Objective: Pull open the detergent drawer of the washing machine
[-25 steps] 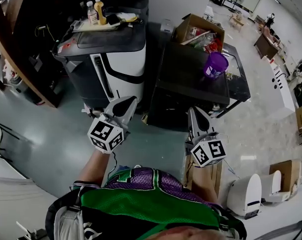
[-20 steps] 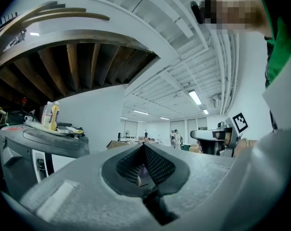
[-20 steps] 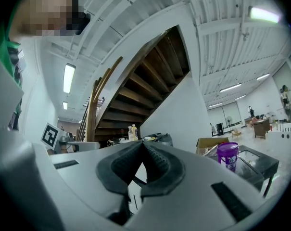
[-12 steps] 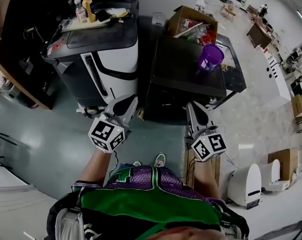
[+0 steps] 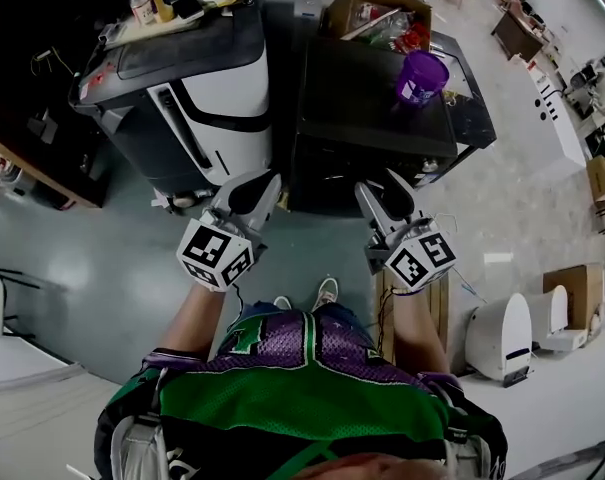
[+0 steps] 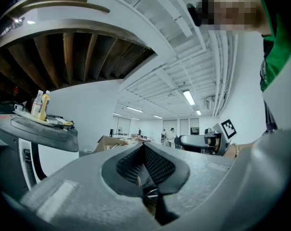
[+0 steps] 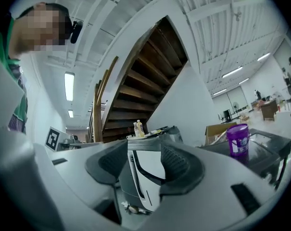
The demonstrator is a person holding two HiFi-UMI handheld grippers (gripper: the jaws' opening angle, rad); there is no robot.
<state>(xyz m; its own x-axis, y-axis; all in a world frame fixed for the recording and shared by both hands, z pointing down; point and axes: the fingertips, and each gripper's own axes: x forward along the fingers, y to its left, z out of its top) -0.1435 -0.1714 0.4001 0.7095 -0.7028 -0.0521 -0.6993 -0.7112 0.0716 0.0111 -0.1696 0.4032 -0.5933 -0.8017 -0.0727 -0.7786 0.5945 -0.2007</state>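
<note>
**Head view: both hand-held grippers face the washer front, drawer not yet in sight**

The left hand-held gripper (image 5: 254,188) is closed, its pads together on nothing. The right hand-held gripper (image 5: 380,196) has its jaws parting, with only air between them. Both point level toward the dark appliance (image 5: 372,118), apparently the washing machine, which stands just ahead of the person with a purple cup (image 5: 422,76) on its top. The detergent drawer itself cannot be made out, because the appliance's front face is seen steeply from above and lies in shadow. It probably sits along the upper edge of that front.

Such a drawer is likely light, stiff plastic on a short slide, smooth-faced, with a recessed lip to hook. A narrow grip at that lip and a straight, level pull should suit it, while twisting could jam the slide.

Bare floor (image 5: 102,268) behind and to the person's left leaves room to draw back. A white-and-black machine (image 5: 222,98) stands close beside the appliance. A wooden crate (image 5: 387,323) lies near the right foot, so the right side looks tighter.
</note>
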